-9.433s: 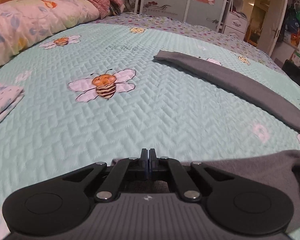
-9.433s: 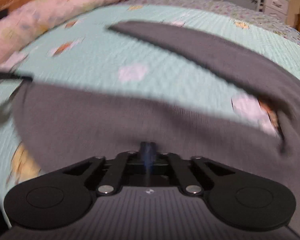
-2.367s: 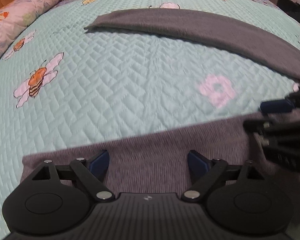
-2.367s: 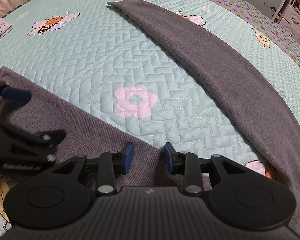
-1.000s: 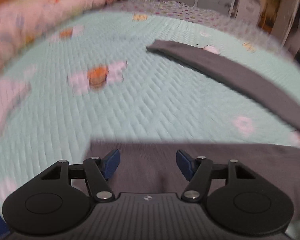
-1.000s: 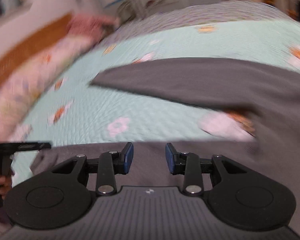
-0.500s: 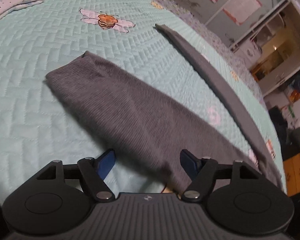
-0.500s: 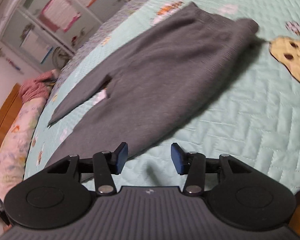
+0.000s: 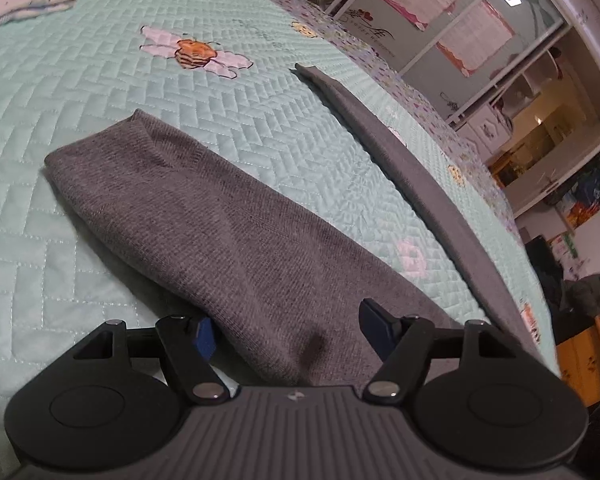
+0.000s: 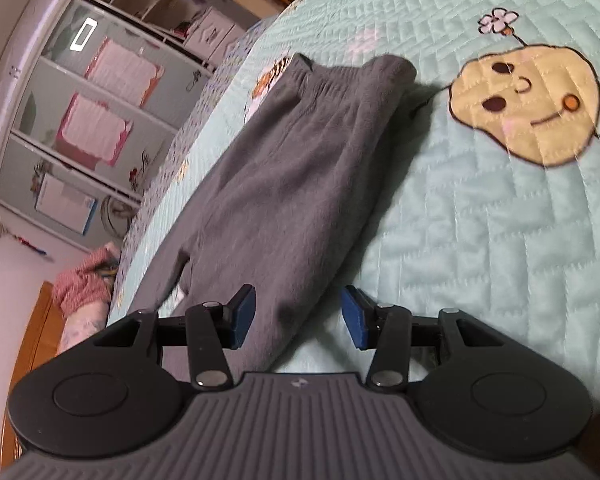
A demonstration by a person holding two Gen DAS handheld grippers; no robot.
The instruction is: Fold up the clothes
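Two close wrist views, shared trousers (image 9: 228, 232)

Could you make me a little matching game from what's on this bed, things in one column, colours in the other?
Things:
1. knitted trousers lying flat on the quilt
2. quilted herringbone bedspread
3. smiling pear-shaped face stitched on the bedspread
4. pads on the left hand-held gripper fingers

Colours:
A. blue
B. pale yellow
C. dark grey
D. mint green

Pairs: 1-C, 2-D, 3-B, 4-A
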